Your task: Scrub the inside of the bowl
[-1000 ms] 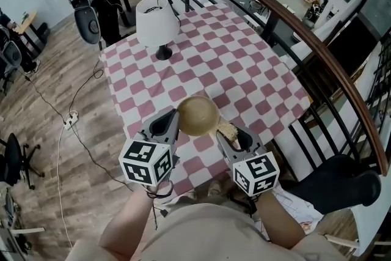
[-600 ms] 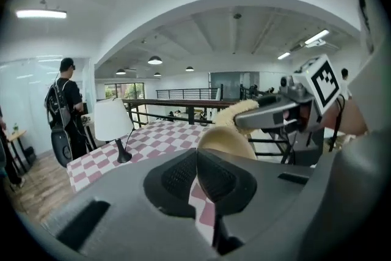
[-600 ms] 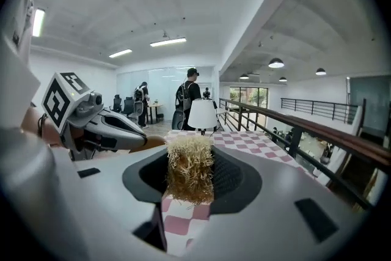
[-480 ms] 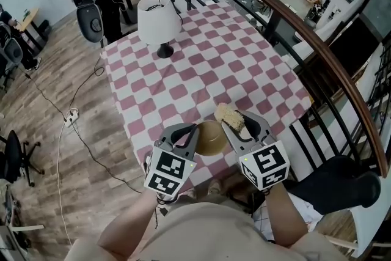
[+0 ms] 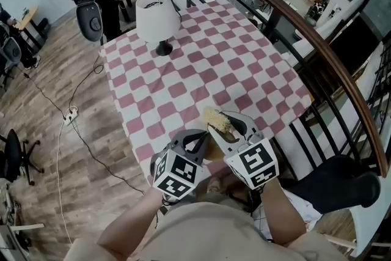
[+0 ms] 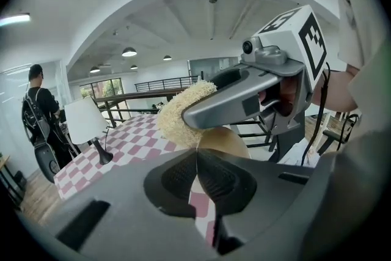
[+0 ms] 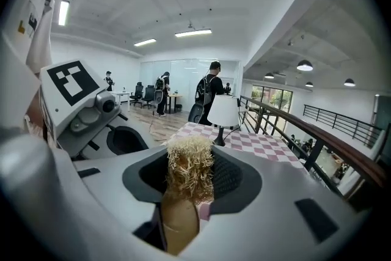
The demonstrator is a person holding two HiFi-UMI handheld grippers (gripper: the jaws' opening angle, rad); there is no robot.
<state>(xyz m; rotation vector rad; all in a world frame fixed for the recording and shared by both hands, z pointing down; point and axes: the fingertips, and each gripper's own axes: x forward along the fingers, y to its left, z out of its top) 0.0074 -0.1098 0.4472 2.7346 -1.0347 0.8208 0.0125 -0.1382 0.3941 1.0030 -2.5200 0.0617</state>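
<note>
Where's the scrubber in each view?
Head view: scrubber low centre, in the right gripper.
Left gripper view: centre, sticking left out of the right gripper.
Right gripper view: centre, clamped between the jaws.
Shared landmark: white lamp, upper left in the head view, far left in the left gripper view, just above the scrubber in the right gripper view.

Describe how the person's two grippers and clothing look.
The left gripper and right gripper are grey moulded plastic, their curved jaws lined with dark ribbed pads. Each carries a white cube with black square markers. The person wears a pale beige top.
</note>
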